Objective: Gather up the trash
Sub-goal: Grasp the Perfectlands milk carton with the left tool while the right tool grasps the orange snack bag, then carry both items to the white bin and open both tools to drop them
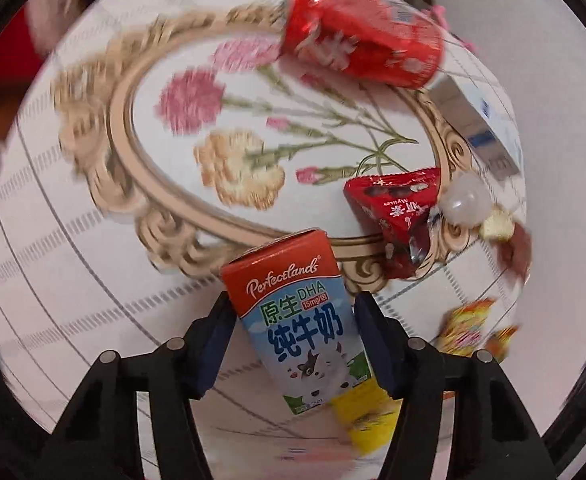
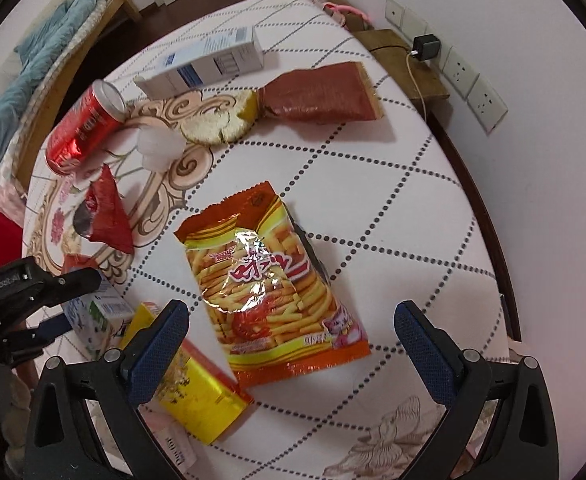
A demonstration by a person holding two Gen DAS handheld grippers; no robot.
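A blue-and-red milk carton (image 1: 293, 320) stands tilted between the fingers of my left gripper (image 1: 291, 300), whose pads press its two sides. My right gripper (image 2: 291, 308) hangs wide open above an orange bag of fries snacks (image 2: 269, 284) that lies flat on the tablecloth, touching nothing. A yellow box (image 2: 197, 380) lies under its left finger, next to the carton (image 2: 97, 316). Farther off lie a red can (image 2: 81, 128) on its side, a red triangular wrapper (image 2: 107, 216) and a white-and-blue box (image 2: 209, 60).
A round cracker (image 2: 217, 120), a brown wrapper (image 2: 321, 92) and a small clear cup (image 2: 159, 146) lie at the back. The white quilted tablecloth (image 2: 413, 200) ends at the right near a wall with sockets and a charger (image 2: 425, 48).
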